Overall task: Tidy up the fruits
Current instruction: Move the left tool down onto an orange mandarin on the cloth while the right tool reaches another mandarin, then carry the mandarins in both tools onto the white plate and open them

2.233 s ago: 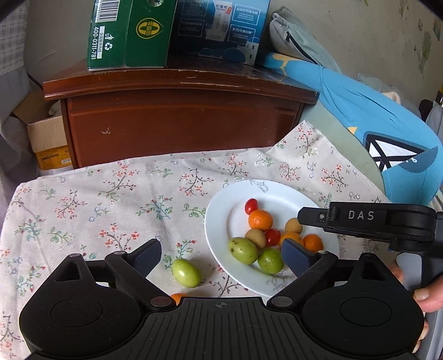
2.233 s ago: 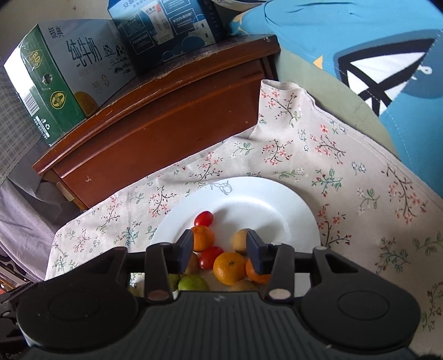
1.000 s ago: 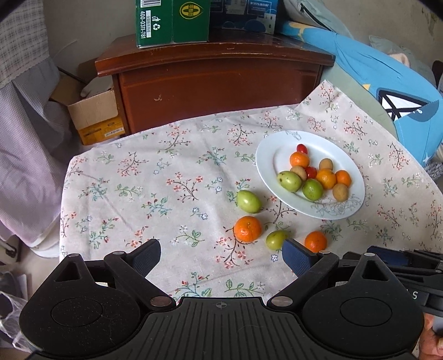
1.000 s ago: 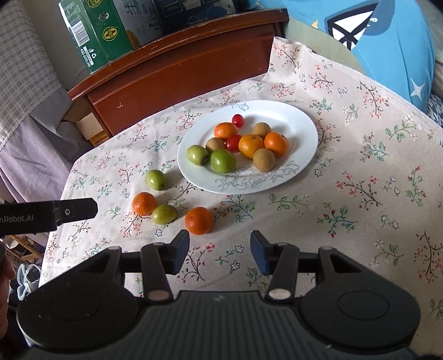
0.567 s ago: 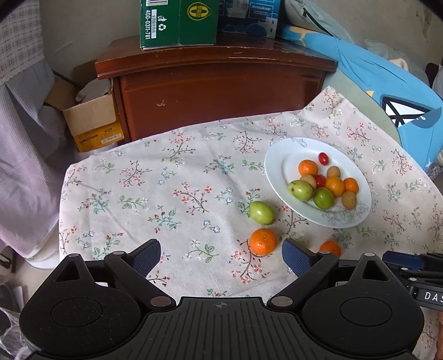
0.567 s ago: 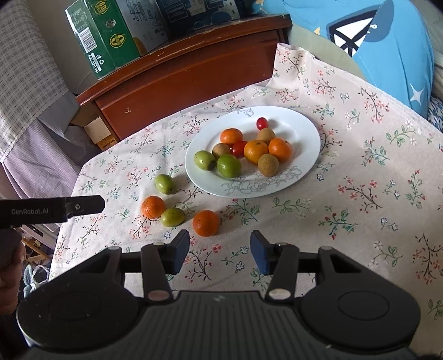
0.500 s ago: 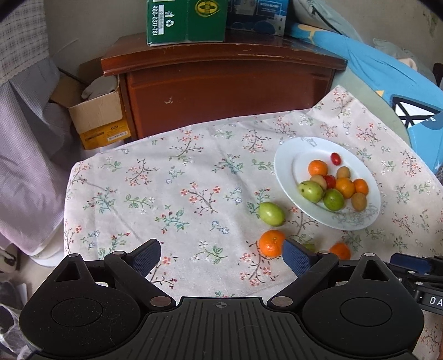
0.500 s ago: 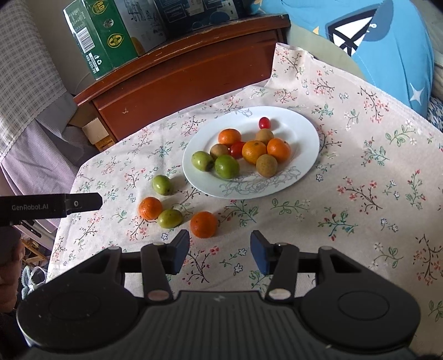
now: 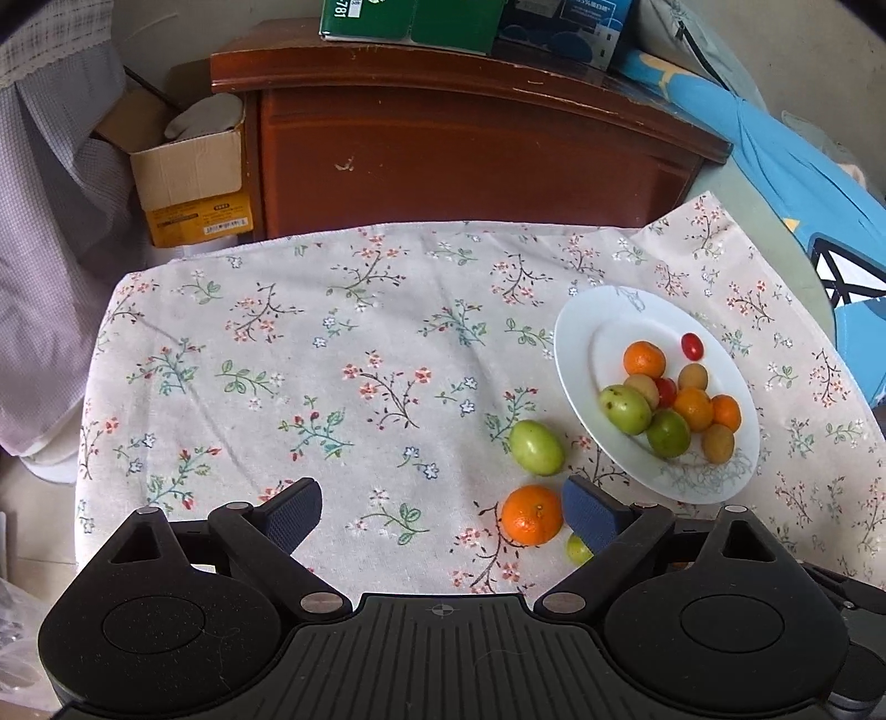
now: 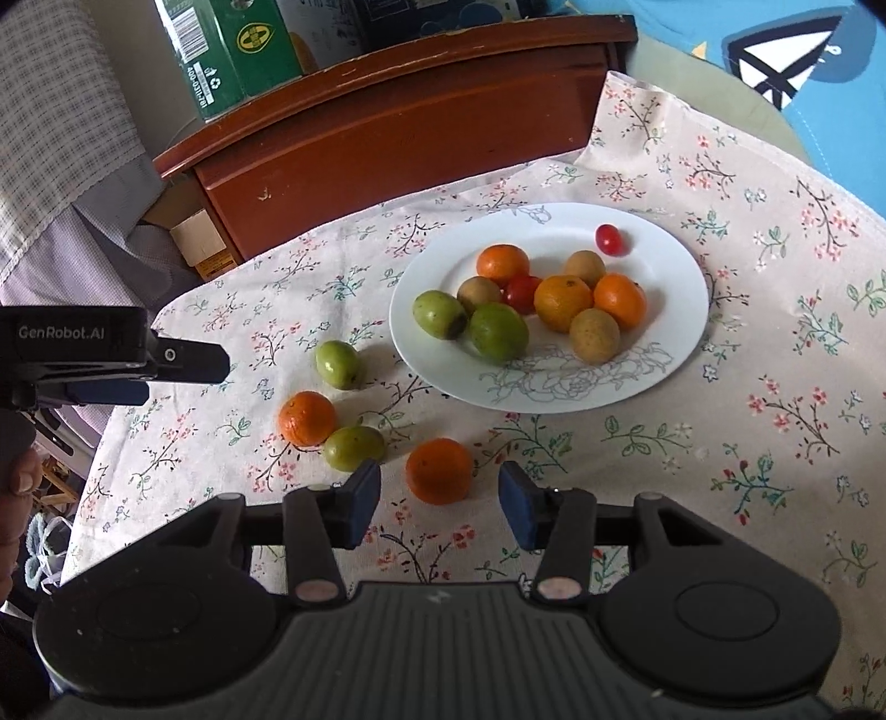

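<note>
A white plate (image 10: 653,354) holds several oranges, green fruits, brown fruits and two cherry tomatoes; it also shows in the left wrist view (image 9: 576,354). Loose on the floral cloth lie an orange (image 10: 438,469), a second orange (image 10: 306,418), a green fruit (image 10: 354,447) and another green fruit (image 10: 336,364). My right gripper (image 10: 439,501) is open and empty, with the near orange just ahead between its fingers. My left gripper (image 9: 441,512) is open and empty above the cloth, with an orange (image 9: 530,514) by its right finger. The left gripper also shows at the left edge of the right wrist view (image 10: 183,360).
A brown wooden cabinet (image 9: 470,149) stands behind the table, with a green carton (image 10: 232,50) and a blue box on top. A cardboard box (image 9: 188,166) sits at its left. A blue cushion (image 9: 775,144) lies at the right.
Both grippers pulled back from the plate and rose, bringing the whole table into view. Lately the right gripper has moved down towards the near orange; the left view has shifted left.
</note>
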